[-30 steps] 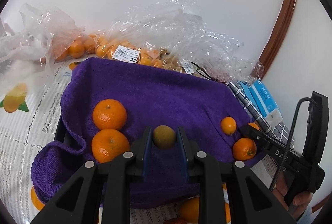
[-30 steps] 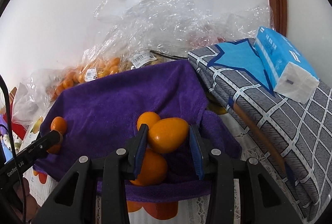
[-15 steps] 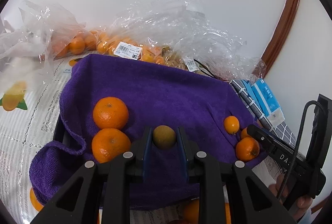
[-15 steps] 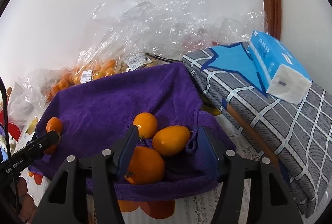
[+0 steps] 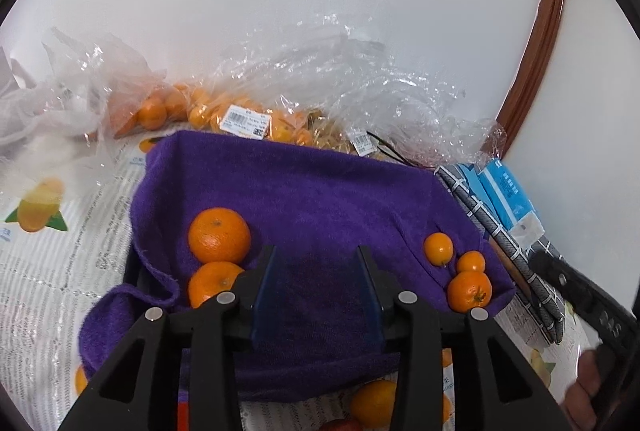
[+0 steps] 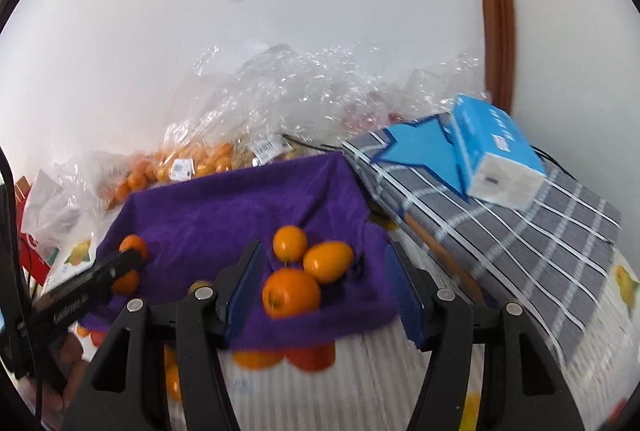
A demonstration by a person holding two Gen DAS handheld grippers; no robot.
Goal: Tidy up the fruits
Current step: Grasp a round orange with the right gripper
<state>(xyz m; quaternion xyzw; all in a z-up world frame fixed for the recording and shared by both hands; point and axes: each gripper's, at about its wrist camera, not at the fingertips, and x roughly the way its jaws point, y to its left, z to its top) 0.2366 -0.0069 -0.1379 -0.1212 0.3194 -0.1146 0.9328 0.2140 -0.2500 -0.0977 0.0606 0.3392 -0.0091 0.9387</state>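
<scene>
A purple towel (image 5: 304, 191) lines a tray. In the left wrist view two big oranges (image 5: 219, 235) lie at its left and three small orange fruits (image 5: 469, 290) at its right. My left gripper (image 5: 318, 287) is open and empty over the towel's front. In the right wrist view my right gripper (image 6: 322, 291) is open and empty, behind three fruits (image 6: 291, 292) on the towel (image 6: 240, 207). A small brown fruit (image 6: 200, 286) shows on the towel beside the left finger. The left gripper's body (image 6: 86, 287) shows at the left.
Clear plastic bags of oranges (image 5: 248, 119) lie behind the towel against the wall. A grey checked cloth (image 6: 500, 215) with a blue tissue pack (image 6: 496, 159) lies on the right. Loose oranges (image 5: 374, 401) lie on the printed tablecloth in front of the tray.
My left gripper opened and let go of the small brown fruit. My right gripper opened, released the oval orange fruit onto the towel, and pulled back.
</scene>
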